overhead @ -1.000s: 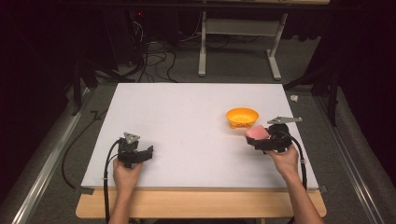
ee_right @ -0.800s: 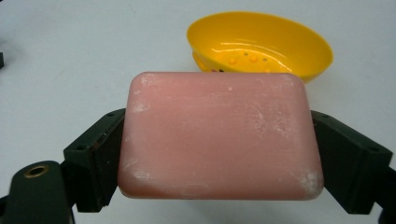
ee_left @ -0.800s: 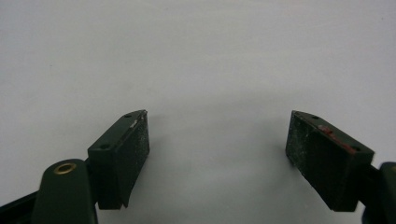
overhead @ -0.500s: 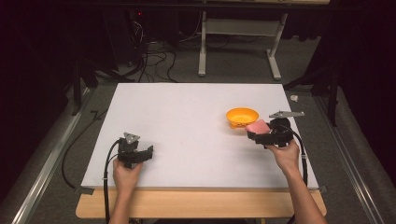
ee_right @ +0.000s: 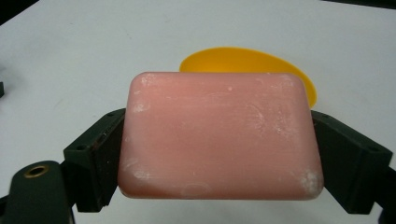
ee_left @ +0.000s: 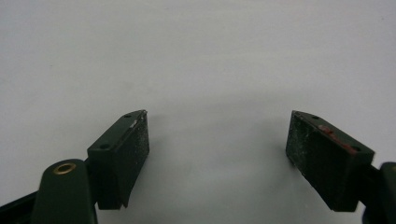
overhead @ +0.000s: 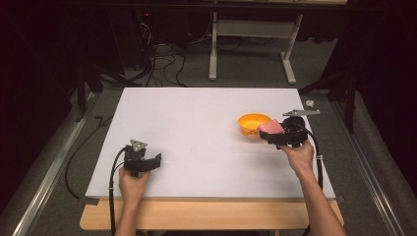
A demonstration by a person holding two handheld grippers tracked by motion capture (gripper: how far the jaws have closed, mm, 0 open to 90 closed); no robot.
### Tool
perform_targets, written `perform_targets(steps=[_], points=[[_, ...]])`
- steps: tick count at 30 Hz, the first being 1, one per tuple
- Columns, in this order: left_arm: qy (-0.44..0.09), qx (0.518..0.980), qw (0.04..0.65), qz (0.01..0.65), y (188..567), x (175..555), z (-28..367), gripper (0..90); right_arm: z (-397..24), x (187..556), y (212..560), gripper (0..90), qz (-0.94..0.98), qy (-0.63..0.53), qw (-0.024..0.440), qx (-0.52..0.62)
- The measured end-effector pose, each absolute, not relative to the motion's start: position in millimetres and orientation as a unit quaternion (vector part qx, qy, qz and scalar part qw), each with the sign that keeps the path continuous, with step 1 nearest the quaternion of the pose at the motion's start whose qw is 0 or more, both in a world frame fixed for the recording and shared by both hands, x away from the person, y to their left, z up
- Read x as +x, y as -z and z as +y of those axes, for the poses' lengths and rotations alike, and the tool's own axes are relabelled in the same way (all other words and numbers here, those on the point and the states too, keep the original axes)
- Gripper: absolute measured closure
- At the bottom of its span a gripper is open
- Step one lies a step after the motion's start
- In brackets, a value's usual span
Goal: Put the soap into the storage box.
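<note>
High view: at a white table, the right gripper grasps a pink bar of soap just short of an orange bowl, which sits at about ten o'clock from the jaw tips, nearly touching them in this view. Right gripper view: the soap is clamped by its two short ends between the black jaws, its long axis running straight across from jaw to jaw, with the bowl dead ahead at twelve o'clock, its rim peeking above the bar's far edge. The likely next move, setting the soap into the bowl, needs only a short carry forward, and the right hand is by far the nearer. Left gripper view: the left gripper has its jaws spread wide and holding nothing over bare table, parked at seven o'clock on the tabletop, well apart from soap and bowl.
</note>
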State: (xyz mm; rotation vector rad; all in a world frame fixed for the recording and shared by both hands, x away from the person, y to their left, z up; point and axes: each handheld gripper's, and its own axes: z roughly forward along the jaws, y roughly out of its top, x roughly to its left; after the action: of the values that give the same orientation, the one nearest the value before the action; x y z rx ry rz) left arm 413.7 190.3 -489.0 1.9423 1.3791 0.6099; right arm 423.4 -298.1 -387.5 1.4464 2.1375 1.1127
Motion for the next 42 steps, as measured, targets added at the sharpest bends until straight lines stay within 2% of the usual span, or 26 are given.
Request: perform_targets(steps=[18,42], points=[[-0.234,0.744,0.335,0.529,489.0,413.8,190.3,21.7,-289.5,442.3,378.8,13.9,0.748,-0.387,0.162,0.514],[-0.233,0.744,0.335,0.528,489.1,413.8,190.4,21.7,-282.6,470.8,385.2,14.0,0.74,-0.361,0.16,0.544]])
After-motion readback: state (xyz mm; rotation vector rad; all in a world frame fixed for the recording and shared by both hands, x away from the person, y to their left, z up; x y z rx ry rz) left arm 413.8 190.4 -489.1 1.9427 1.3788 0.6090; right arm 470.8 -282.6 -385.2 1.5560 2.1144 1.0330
